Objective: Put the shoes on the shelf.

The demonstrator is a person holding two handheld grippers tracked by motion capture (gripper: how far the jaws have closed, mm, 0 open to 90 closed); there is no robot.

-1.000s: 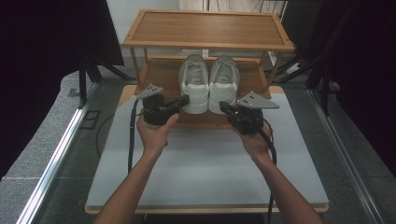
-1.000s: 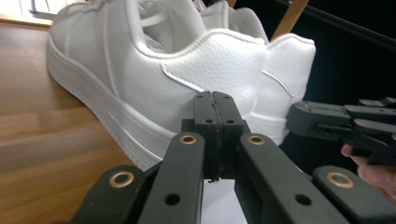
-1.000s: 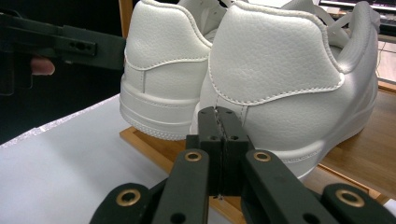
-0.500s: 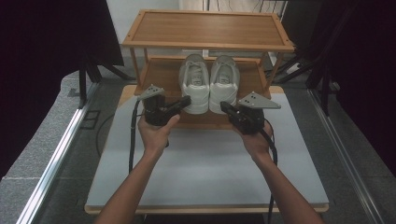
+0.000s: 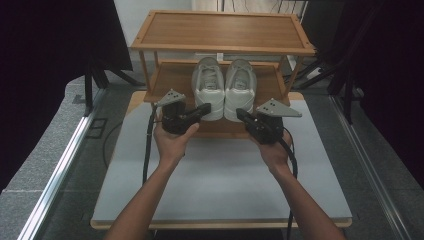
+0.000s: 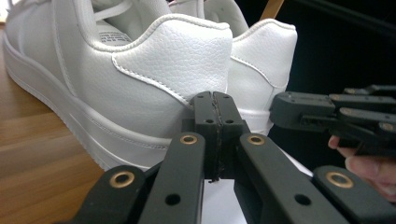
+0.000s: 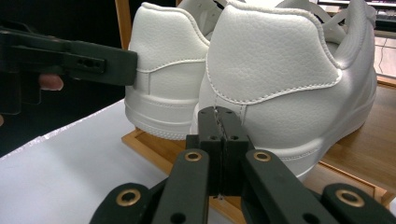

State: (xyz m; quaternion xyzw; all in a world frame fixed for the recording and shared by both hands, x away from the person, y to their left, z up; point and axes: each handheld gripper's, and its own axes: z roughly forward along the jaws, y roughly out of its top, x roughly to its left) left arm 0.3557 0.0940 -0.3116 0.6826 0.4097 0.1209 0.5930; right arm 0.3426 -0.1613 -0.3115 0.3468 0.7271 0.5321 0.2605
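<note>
High view: both grippers (image 5: pixel 206 108) (image 5: pixel 241 114) stay by the white shoes' (image 5: pixel 224 87) heels, fingers pressed together, empty.

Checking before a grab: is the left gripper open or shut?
Shut. In its own view the left gripper has both jaws pressed together, empty, by the left shoe's heel.

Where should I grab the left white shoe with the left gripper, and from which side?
Take the left shoe by its heel collar, coming from the near side, where the left gripper already points. The heel faces you, upright, with an open mouth above, so one jaw could probably slip inside. The jaws are shut now; open them first.
</note>
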